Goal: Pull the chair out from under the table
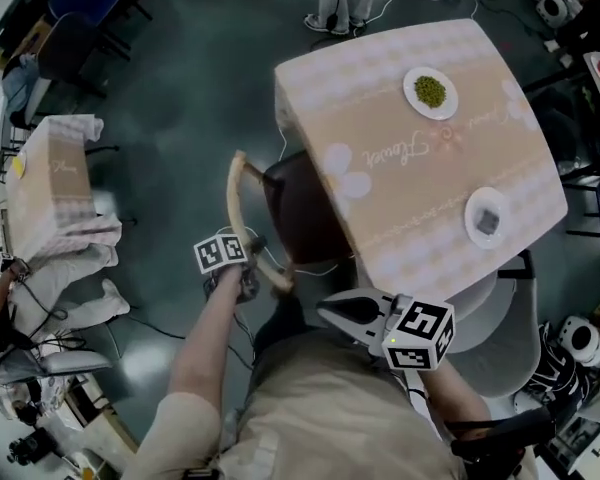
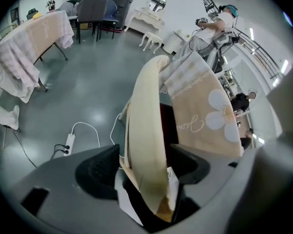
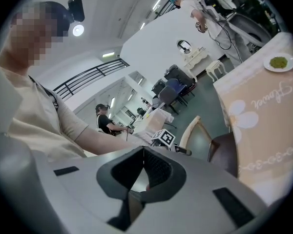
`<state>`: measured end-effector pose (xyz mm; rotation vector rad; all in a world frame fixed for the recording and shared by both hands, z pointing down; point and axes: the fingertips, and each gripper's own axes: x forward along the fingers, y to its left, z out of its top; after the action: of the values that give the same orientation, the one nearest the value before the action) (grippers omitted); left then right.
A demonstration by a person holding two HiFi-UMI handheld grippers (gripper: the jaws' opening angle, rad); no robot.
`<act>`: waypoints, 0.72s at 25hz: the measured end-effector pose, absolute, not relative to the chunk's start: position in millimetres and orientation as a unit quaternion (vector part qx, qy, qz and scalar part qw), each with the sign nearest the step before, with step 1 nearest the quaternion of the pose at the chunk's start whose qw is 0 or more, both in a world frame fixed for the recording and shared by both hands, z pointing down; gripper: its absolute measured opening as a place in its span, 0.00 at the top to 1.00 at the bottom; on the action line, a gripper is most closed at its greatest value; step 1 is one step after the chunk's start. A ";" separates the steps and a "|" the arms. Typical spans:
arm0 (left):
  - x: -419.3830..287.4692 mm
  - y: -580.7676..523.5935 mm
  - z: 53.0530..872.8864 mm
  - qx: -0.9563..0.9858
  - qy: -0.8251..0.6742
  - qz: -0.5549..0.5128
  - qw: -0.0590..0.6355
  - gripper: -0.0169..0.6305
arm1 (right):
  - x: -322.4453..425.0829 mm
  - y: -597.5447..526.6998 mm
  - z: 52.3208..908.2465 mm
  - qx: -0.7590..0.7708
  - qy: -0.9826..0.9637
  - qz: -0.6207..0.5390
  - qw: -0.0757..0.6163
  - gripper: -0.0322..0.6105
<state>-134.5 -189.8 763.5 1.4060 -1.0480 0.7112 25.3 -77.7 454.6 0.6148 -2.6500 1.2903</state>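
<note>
The chair's curved pale wooden backrest [image 1: 237, 200] sticks out from the near left edge of the table [image 1: 400, 203], which wears a beige flowered cloth. Its dark brown seat [image 1: 298, 213] is partly tucked under the cloth. My left gripper [image 1: 257, 261] points steeply down over the near end of the backrest [image 2: 145, 130]. The rail runs between the jaws, which stand open with gaps on both sides of my left gripper [image 2: 144, 150]. My right gripper [image 1: 327, 311] hovers by my waist, shut and empty. The right gripper view shows my right gripper [image 3: 144, 149], the backrest [image 3: 190, 127] and the seat [image 3: 223, 150].
On the table stand a plate of green food [image 1: 430, 93] and a plate with a dark item [image 1: 487, 218]. A grey chair [image 1: 500, 318] sits at the table's near right corner. Another draped table [image 1: 50, 183] is at left. A power strip [image 2: 68, 141] and cable lie on the floor.
</note>
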 end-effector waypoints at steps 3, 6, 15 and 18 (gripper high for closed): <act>-127.1 -194.2 767.5 0.607 -0.442 0.299 0.589 0.48 | 24.9 -75.1 459.7 0.200 -0.877 0.431 0.074 0.94; -127.4 -197.8 770.5 0.604 -0.446 0.302 0.588 0.59 | 24.0 -71.9 461.6 0.198 -0.876 0.432 0.084 0.94; -133.6 -197.8 776.4 0.580 -0.453 0.310 0.602 0.73 | 33.3 -75.8 465.5 0.223 -0.869 0.431 0.101 0.94; -127.4 -190.2 781.3 0.577 -0.432 0.342 0.603 0.73 | 37.2 -81.9 464.9 0.236 -0.866 0.431 0.096 0.94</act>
<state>-127.4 -190.2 781.3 1.3364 -0.9992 0.7913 37.2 -81.9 464.9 0.6977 -2.5648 1.2758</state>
